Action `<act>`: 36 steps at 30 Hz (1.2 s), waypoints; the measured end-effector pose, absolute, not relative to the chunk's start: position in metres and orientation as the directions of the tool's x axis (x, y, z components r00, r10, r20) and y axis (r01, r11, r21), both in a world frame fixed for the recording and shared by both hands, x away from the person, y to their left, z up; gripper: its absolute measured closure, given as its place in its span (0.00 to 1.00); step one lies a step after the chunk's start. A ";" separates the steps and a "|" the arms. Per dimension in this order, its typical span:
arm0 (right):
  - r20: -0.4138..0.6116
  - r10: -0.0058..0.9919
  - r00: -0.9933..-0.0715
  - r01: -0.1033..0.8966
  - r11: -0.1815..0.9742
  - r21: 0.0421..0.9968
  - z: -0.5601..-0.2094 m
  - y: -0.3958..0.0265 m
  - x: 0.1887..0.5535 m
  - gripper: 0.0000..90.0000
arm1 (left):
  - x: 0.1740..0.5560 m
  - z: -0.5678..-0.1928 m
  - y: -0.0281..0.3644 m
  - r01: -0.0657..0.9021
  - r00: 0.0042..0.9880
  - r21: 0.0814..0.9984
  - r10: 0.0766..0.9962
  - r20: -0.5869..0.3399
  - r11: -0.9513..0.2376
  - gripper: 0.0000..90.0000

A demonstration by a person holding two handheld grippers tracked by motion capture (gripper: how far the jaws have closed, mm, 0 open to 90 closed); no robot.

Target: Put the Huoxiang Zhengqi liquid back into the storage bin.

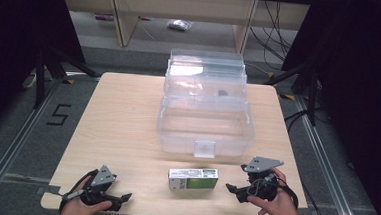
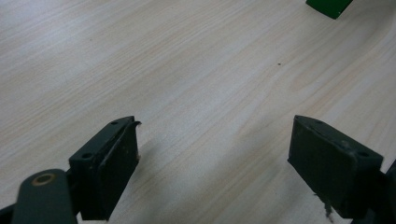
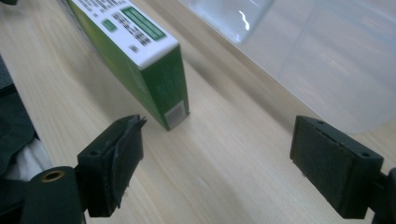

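A green and white carton (image 1: 193,179) is lying flat on the near half of a light wooden table (image 1: 122,123), between two hand-held grippers and just in front of a clear plastic storage box (image 1: 205,123) that is sitting open, its lid (image 1: 205,76) standing up behind it. The right gripper (image 1: 233,189), gripped in the person's right hand (image 1: 277,205), is pointing its tips at the carton's right end from close by without touching it; in the right gripper view its jaws are standing wide apart with nothing between them, the carton's green end face (image 3: 163,88) lying just ahead of the left-hand jaw and the box's clear wall (image 3: 327,60) rising to the right. The left gripper (image 1: 123,198) is resting near the table's front left corner in the person's left hand (image 1: 79,208), well apart from the carton, its jaws likewise spread over bare wood, with only a green corner of the carton (image 2: 329,6) peeking in at the top edge of the left gripper view
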State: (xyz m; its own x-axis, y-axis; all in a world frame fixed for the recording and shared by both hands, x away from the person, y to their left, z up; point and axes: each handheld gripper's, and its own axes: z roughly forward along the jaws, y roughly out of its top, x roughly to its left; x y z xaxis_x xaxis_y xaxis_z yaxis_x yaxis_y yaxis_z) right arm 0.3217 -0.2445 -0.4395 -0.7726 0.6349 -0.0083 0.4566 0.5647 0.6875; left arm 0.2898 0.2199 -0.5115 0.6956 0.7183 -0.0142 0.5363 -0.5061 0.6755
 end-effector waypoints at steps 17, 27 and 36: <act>-0.084 0.456 -0.886 0.308 0.714 0.628 -0.398 -0.191 0.333 0.19 | 0.289 -0.513 0.217 0.545 0.678 0.691 0.734 -0.031 -0.475 0.17; -0.093 0.360 -0.928 0.242 0.775 0.584 -0.400 -0.153 0.338 0.19 | 0.289 -0.513 0.218 0.544 0.680 0.689 0.733 -0.027 -0.479 0.17; -0.091 0.322 -0.943 0.224 0.809 0.544 -0.406 -0.138 0.346 0.19 | 0.289 -0.514 0.217 0.544 0.678 0.690 0.734 -0.028 -0.476 0.17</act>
